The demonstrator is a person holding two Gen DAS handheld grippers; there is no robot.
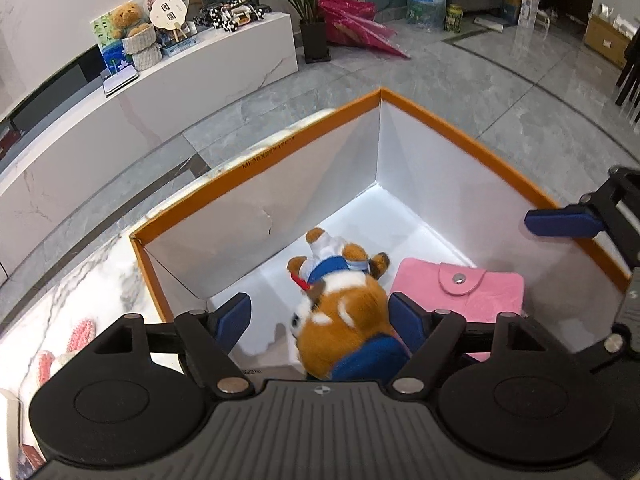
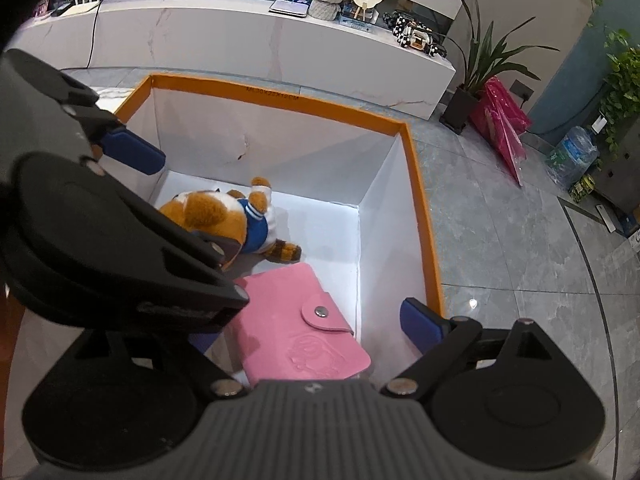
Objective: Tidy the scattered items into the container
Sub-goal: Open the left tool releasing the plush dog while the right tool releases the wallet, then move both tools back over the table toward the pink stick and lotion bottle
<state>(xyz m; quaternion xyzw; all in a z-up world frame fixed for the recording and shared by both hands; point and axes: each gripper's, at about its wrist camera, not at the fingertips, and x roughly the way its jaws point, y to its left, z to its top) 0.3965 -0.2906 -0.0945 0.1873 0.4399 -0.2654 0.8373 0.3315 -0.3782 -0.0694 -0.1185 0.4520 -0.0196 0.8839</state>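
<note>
Left tool (image 1: 320,320) is standing wide over the plush (image 1: 340,312), gripping nothing; right tool (image 2: 320,316) is gaping above the wallet (image 2: 296,328). Both are lying low in the box (image 2: 420,200). Plush looks soft, light: pinch its body.

Black tongs (image 1: 318,320), blue pads (image 1: 234,316), silver rivets, ribbed grey housing.

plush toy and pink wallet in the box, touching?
Cannot tell. In the right wrist view the plush toy's tail ends right at the pink wallet's far corner, with no plain gap or contact; the left wrist view is no clearer.
</note>
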